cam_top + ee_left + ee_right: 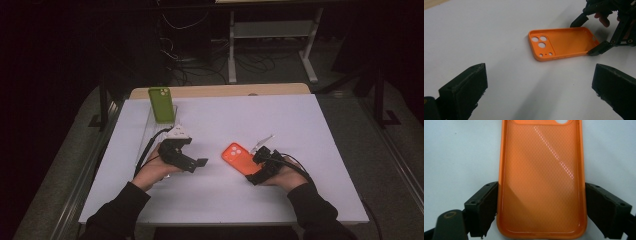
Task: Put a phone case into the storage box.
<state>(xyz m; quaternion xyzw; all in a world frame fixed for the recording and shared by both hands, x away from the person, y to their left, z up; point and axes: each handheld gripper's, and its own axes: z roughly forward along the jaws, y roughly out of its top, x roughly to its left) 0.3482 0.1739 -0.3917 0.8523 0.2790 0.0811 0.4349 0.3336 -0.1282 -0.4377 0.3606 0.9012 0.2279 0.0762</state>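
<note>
An orange phone case [239, 157] lies on the white table [225, 115] with its hollow inside up and its camera holes toward the far left. My right gripper [254, 167] holds its near end, one jaw pressed on each long side [541, 210]. In the left gripper view the case [564, 43] lies ahead, with the right gripper [590, 35] clamped across its far end. My left gripper [197, 159] hovers to the left of the case, apart from it. It stands open with nothing between its jaws [537, 85].
A green phone case [161, 104] stands upright at the table's back left, on a clear holder [150, 127]. A wooden strip [220, 90] runs along the far edge. Cables and a white rack's legs [270, 45] lie beyond the table.
</note>
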